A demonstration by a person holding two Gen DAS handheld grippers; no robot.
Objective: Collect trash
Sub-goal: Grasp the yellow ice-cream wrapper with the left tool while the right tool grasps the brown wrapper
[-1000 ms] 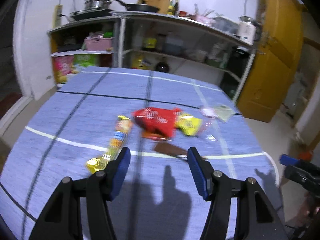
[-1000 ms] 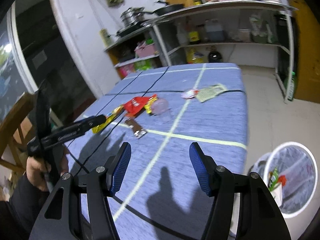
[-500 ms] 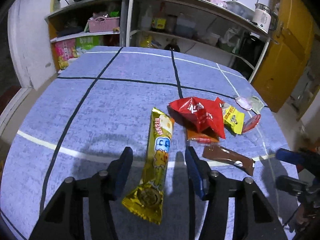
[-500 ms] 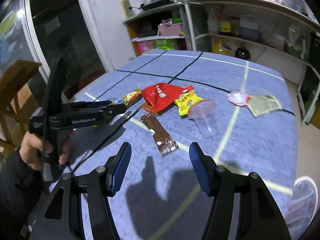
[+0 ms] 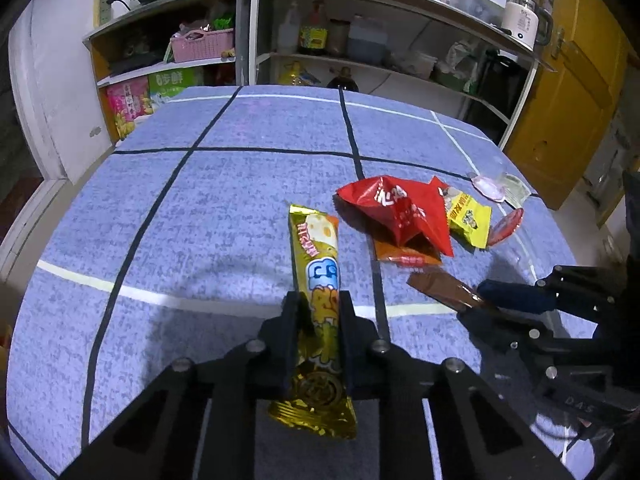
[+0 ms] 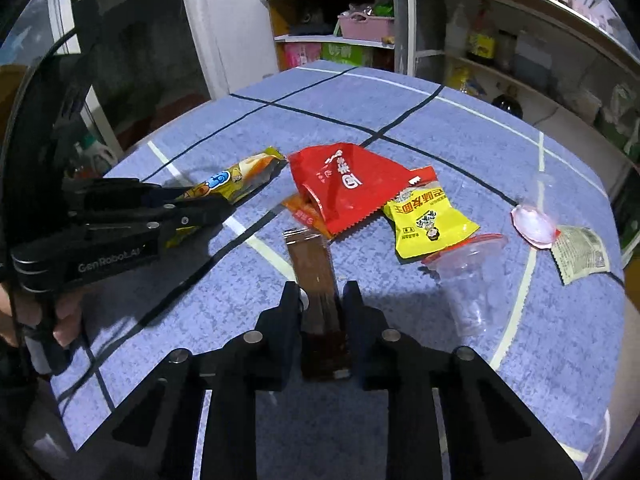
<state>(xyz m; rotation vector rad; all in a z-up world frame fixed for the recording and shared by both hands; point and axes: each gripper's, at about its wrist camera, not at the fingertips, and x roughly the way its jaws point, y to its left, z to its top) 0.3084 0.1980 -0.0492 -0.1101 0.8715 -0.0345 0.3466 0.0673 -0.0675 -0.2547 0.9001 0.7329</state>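
A long gold-yellow snack wrapper (image 5: 316, 248) lies on the blue table (image 5: 200, 200). My left gripper (image 5: 319, 302) has its jaws closing on the wrapper's near half, and both pads touch its edges. A brown wrapper (image 6: 310, 256) lies to the right of it. My right gripper (image 6: 320, 296) is closing on the brown wrapper's near end, which is pinched between the fingers. Beyond them lie a red bag (image 6: 344, 184), a small yellow packet (image 6: 424, 220) and an orange sachet (image 6: 304, 210). Both wrappers still rest on the table.
A clear plastic cup (image 6: 468, 280) lies on its side at the right, with a pink lid (image 6: 532, 220) and a paper packet (image 6: 582, 254) beyond it. A person's hand (image 6: 60, 320) holds the left tool. Loaded shelves (image 5: 360, 52) stand behind the table.
Both grippers came down and forward to the table and their jaws narrowed: the left around the gold-yellow wrapper, the right, after swinging left, around the brown wrapper.
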